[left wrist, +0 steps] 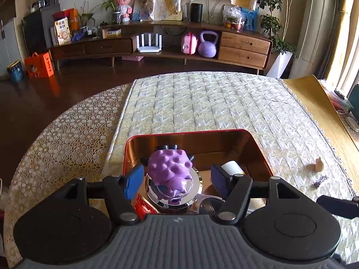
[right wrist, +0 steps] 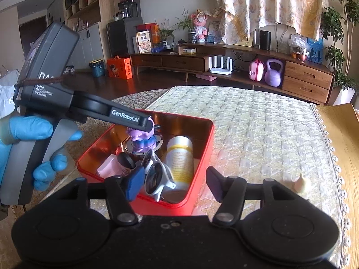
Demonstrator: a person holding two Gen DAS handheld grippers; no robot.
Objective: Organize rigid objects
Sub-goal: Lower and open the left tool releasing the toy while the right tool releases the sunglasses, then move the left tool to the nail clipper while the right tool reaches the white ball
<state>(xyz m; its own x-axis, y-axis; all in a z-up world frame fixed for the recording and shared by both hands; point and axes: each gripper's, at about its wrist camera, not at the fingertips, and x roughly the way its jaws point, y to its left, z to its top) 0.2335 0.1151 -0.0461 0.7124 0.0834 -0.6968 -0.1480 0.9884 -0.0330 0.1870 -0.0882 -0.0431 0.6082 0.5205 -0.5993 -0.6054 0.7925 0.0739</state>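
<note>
Both grippers stood open over the red tin

Our left gripper (left wrist: 177, 179) had its pads apart, the knobbly purple toy (left wrist: 170, 168) between them untouched, resting on a shiny metal disc (left wrist: 174, 190) inside the red tin (left wrist: 258, 150). Our right gripper (right wrist: 172, 182) gaped empty above the tin's near rim. We judged the toy light, stiff, best pinched across its flanks; just right lay a cream figurine (right wrist: 301, 183).

The red tin (right wrist: 202, 157) is crowded with a bottle (right wrist: 180, 157) and purple toy (left wrist: 170, 170), while the quilted tabletop (left wrist: 202, 103) beyond lies open.
</note>
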